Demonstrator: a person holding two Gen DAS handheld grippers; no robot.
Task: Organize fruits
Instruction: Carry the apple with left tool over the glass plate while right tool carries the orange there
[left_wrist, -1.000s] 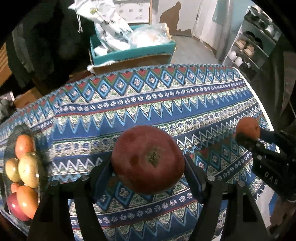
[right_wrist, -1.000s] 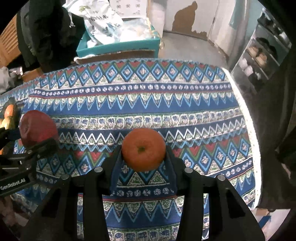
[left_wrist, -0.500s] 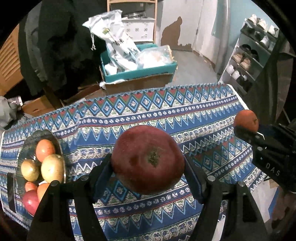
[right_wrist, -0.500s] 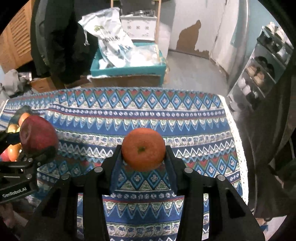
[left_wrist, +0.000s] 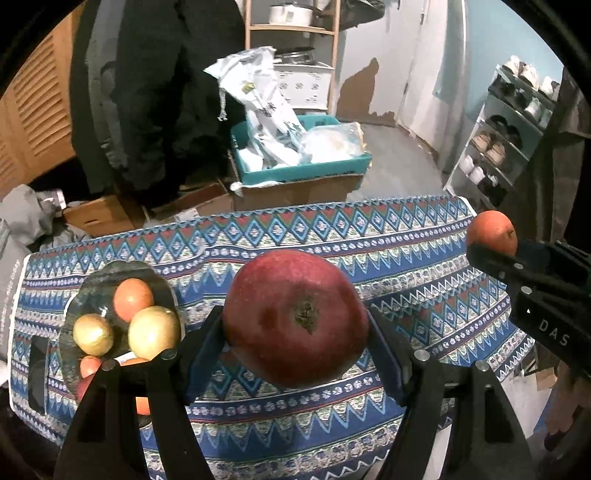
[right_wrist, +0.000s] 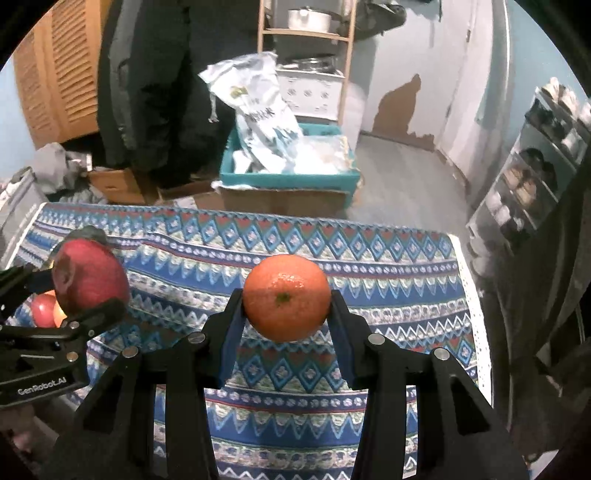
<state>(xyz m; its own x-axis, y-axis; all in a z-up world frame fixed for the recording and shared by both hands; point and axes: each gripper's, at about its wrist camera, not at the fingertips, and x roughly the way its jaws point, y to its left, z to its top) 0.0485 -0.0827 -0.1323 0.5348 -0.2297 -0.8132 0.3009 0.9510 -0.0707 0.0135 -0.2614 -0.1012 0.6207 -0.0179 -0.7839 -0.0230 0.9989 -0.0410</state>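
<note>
The left hand-held gripper (left_wrist: 295, 325) clamps a large dark-red pomegranate (left_wrist: 295, 317) between its blue pads, which press on the fruit's two sides; the fruit hangs in the air above the desk (left_wrist: 406, 266), clear of the patterned blue, red and white cloth that covers it. The right hand-held gripper (right_wrist: 287, 314) holds an orange (right_wrist: 287, 297) in the same way, its jaws set narrower around the smaller fruit, also above the cloth and not touching it. Each gripper shows at the edge of the other's view (the pomegranate at the left of the right wrist view, the orange at the right of the left wrist view), so the two fruits are well apart. At the left end of the desk lies a dark plate (left_wrist: 92, 280) with several fruits on it: an orange-red one (left_wrist: 133, 299), two pale yellow ones (left_wrist: 153, 332) and some red ones partly hidden behind the left gripper's frame. Beyond the desk a teal crate (left_wrist: 303, 171) with white bags stands on a cardboard box.
</note>
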